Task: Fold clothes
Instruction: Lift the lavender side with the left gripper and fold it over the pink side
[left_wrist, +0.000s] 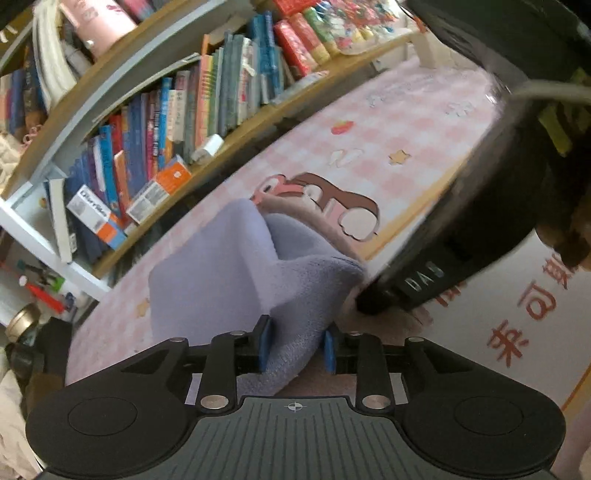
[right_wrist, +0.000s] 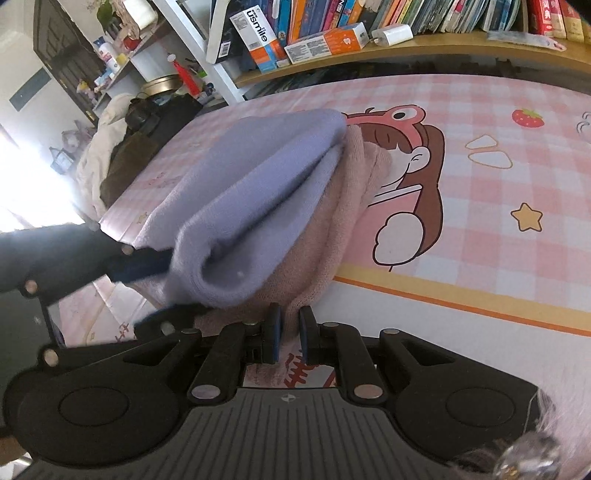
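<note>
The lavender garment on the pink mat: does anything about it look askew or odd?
Yes. The lavender garment is bunched in a loose, puffed fold, lying crooked over a pink garment that sticks out unevenly beneath. Its corner hangs between the left claw pads, not laid flat on the pink mat.

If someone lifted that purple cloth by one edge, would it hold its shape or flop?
Probably flop: the purple cloth already sags in soft, rounded folds over the pink cloth. Its fuzzy surface looks unlikely to slip from the left claw. It seems light, draping loosely between the blue pads.
</note>
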